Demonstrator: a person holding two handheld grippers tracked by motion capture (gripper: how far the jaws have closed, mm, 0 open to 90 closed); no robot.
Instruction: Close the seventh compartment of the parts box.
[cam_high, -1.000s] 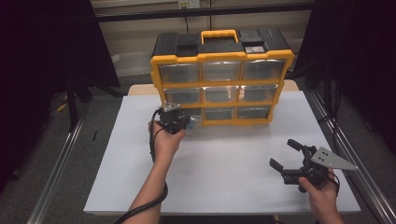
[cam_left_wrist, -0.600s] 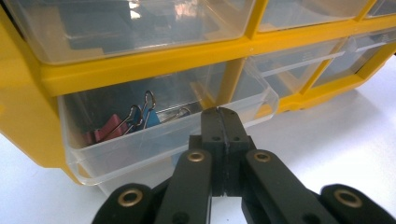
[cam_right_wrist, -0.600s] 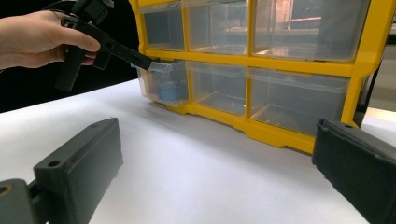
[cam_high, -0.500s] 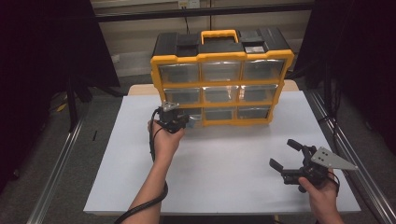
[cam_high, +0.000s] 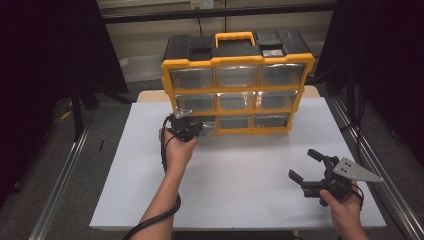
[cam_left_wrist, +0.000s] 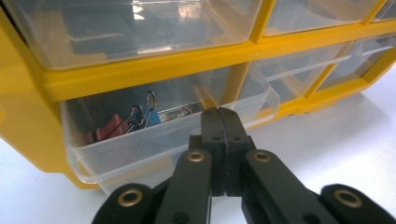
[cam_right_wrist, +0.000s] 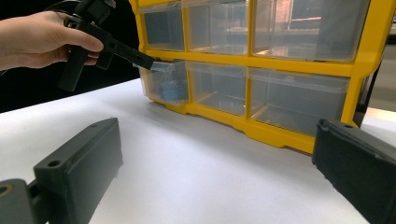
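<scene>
Here the left gripper (cam_left_wrist: 219, 116), jaws pinched together on the lip of the clear plastic bottom-left drawer (cam_left_wrist: 154, 135) of the yellow organiser (cam_high: 237, 90) on the tabletop (cam_high: 240, 175), should pull straight and level; the right gripper (cam_high: 312, 167) waits wide open, empty.

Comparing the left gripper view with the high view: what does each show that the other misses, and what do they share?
Left gripper view alone: binder clips, pink and blue, inside the bottom-left drawer, which sits pulled out a little; the left gripper has its jaws shut at the drawer's front lip.
High view alone: the cabinet's handle, the right gripper with jaws open, apart over the white table.
Both: the yellow cabinet and the left gripper at that drawer.
</scene>
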